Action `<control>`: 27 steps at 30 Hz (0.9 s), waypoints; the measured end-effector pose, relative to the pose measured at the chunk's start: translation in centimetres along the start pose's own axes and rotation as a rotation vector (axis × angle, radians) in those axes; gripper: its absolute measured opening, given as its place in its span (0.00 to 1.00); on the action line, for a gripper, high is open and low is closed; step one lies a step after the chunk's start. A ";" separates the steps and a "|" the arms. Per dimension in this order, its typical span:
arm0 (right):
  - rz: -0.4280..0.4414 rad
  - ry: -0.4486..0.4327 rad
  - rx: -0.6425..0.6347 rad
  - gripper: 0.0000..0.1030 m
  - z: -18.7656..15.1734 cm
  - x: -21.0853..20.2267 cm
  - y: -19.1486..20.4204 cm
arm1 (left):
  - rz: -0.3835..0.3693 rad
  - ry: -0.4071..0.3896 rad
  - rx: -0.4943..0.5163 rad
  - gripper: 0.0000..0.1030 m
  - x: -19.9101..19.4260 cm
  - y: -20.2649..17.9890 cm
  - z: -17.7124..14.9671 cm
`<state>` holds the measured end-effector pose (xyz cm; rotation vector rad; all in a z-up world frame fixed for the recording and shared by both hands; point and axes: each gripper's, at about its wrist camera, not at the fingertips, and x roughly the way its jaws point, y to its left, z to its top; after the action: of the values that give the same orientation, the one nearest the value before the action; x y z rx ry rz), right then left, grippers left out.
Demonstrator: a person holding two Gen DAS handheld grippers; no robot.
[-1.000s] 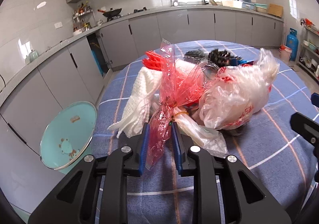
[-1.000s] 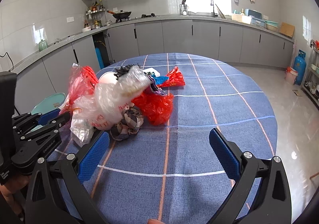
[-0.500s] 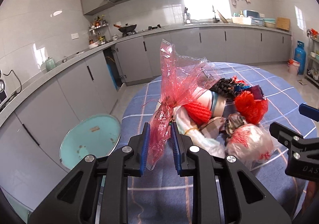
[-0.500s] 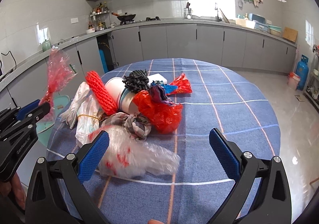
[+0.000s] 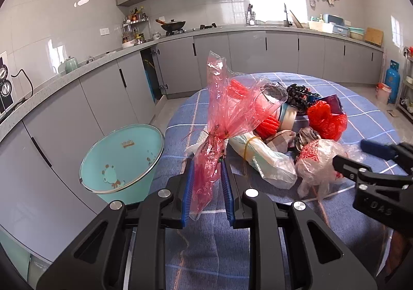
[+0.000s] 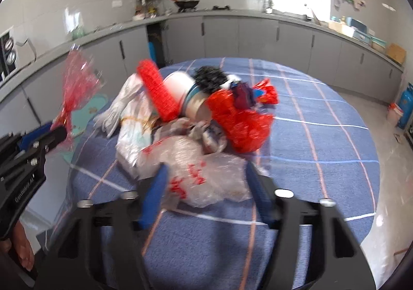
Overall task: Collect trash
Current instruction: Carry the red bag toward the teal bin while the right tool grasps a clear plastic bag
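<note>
In the left wrist view, a crinkled red cellophane wrapper was held upright at centre frame, clenched by the left gripper.

In the blurred right wrist view, the right gripper, its jaws just closing, straddled a clear printed plastic bag at lower centre; contact could not be made out.

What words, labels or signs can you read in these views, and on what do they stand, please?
"DAS": white letters, cut off, on the right gripper body.
Red print on the red wrapper in the left gripper: unreadable.
Red characters on the clear bag: blurred.
Small mark inside the teal bin: too small.
White lettering on the left gripper's body, right view: blurred.
</note>
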<state>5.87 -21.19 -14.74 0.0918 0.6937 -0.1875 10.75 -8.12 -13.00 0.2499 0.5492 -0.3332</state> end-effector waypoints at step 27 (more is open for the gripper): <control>0.007 -0.130 -0.109 0.09 3.9 -3.9 3.1 | 0.184 -0.026 -0.085 0.21 -1.6 5.4 2.0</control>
<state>5.94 -18.14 -9.18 -0.0226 0.5724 -0.1472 12.38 -3.43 -9.71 0.2114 0.5091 -0.1341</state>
